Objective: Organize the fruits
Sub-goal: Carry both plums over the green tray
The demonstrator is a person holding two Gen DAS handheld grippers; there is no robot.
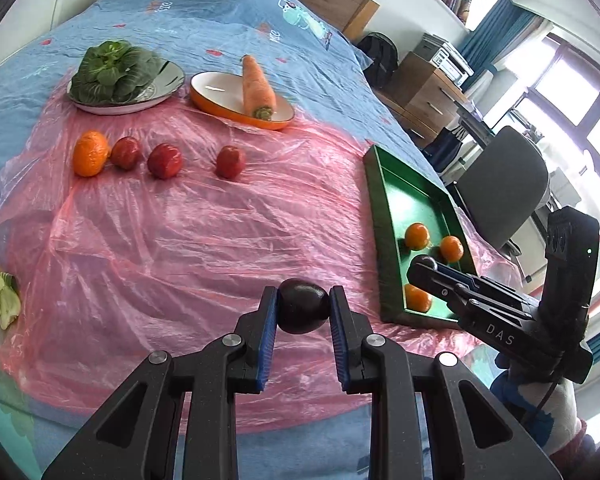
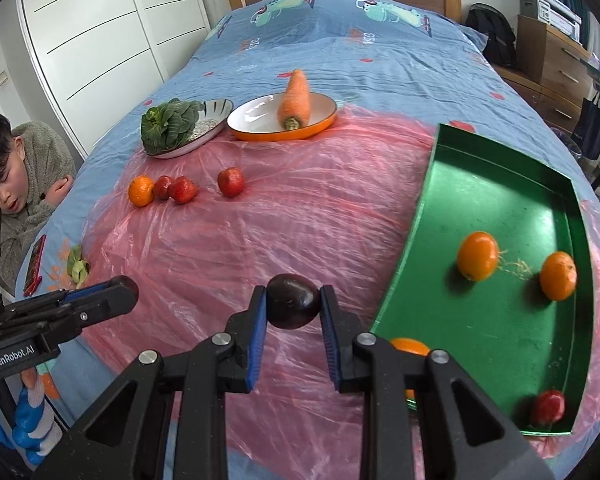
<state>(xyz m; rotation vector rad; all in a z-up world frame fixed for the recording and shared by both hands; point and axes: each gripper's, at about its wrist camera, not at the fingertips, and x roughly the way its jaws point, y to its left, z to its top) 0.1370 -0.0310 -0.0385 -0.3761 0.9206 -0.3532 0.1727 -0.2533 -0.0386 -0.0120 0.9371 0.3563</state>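
We've got a dark plum [image 1: 303,311] pinched in our left gripper [image 1: 303,312], lower centre of frame. Our right gripper [image 2: 293,307] pinches another dark plum [image 2: 293,306], just left of the green tray [image 2: 430,184].

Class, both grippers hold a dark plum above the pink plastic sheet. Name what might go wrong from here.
1. The left gripper pinches its round dark plum only at the fingertips; it may slip out and roll.
2. The green tray already holds oranges and a red fruit; a dropped plum from the right gripper might knock them.
3. The pink plastic sheet is wrinkled and looks slick, so the loose fruits could roll.
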